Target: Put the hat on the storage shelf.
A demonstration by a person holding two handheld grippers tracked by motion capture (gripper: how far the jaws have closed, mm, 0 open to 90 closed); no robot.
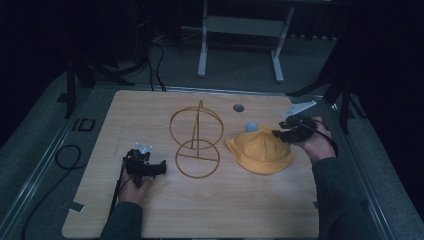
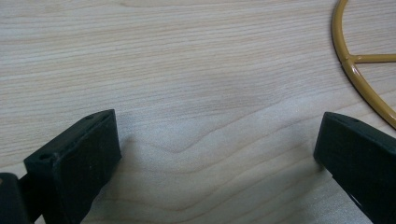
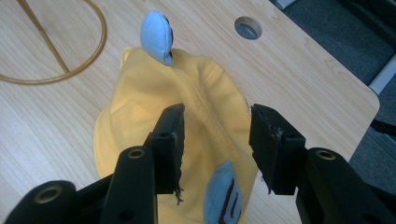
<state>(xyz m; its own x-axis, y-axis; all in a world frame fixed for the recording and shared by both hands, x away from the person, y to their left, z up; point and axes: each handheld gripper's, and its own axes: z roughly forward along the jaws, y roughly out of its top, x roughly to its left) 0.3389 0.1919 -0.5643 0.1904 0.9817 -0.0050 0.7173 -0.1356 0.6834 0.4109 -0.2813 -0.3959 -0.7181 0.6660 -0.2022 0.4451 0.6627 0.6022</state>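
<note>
In the high view, the right tongs (image 1: 278,133) sit at the far edge of the yellow hat (image 1: 260,153), which lies on the surface (image 1: 220,205). The left tongs (image 1: 161,169) rest well apart from it, beyond the wire stand (image 1: 196,140).

In the left gripper view, the jaws gape wide over bare wood, the stand's ring (image 2: 362,81) just ahead.

In the right gripper view, the tongs (image 3: 217,140) stand part-open above the hat (image 3: 205,116), gripping nothing, a blue ear (image 3: 156,37) beyond them.
</note>
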